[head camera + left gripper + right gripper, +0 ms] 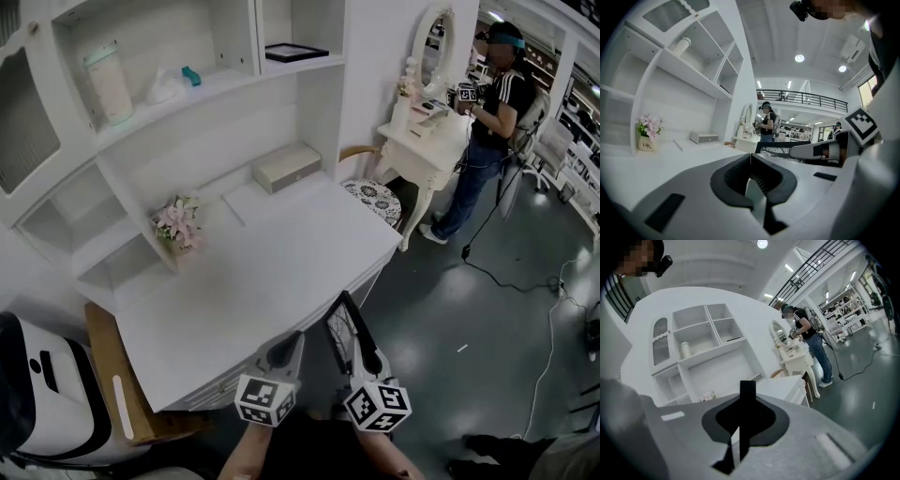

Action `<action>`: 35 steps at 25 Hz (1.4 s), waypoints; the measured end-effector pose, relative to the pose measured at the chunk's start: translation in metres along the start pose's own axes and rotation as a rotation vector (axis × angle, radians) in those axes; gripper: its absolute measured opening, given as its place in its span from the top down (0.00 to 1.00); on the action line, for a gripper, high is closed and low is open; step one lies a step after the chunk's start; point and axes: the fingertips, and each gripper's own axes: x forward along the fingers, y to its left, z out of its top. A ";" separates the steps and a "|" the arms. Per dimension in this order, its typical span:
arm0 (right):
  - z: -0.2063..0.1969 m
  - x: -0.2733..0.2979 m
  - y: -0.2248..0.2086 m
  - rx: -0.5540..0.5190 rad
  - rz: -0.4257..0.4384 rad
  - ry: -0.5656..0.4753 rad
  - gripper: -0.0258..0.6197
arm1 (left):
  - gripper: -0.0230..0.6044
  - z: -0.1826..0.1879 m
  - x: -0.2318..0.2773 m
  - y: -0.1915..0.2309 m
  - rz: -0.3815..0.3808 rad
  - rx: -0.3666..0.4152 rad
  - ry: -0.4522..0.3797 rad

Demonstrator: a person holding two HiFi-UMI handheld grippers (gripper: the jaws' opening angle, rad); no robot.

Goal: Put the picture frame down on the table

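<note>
The picture frame (pixel 347 325), thin and black, is held on edge over the front right corner of the white desk (pixel 281 262). My right gripper (pixel 364 361) is shut on its lower end. In the right gripper view the frame's edge (pixel 747 394) stands up as a black strip from between the jaws of the right gripper (pixel 739 430). The left gripper (pixel 292 342) hovers beside it at the desk's front edge, shut with nothing in it. From the left gripper (pixel 750 161) view, the frame (pixel 783 146) shows at right, above the desk.
A pink flower pot (pixel 178 225) and a grey box (pixel 286 167) stand at the back of the desk. Another black frame (pixel 295 52) lies on the top shelf. A person (pixel 492 112) stands at a vanity table (pixel 422 150). A chair (pixel 373 195) sits right of the desk, cardboard (pixel 117 375) left.
</note>
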 end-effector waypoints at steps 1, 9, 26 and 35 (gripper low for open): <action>0.000 0.000 -0.002 -0.005 -0.002 0.000 0.94 | 0.94 0.000 0.001 0.000 0.001 0.001 0.001; -0.001 -0.002 -0.006 -0.100 -0.009 0.004 0.94 | 0.94 -0.005 0.001 -0.002 0.010 0.003 0.004; 0.016 0.029 -0.022 -0.238 -0.008 0.002 0.94 | 0.94 0.006 0.043 0.009 0.001 0.009 0.006; 0.037 0.072 -0.046 -0.261 -0.036 0.014 0.94 | 0.94 0.018 0.102 0.021 -0.027 0.008 0.033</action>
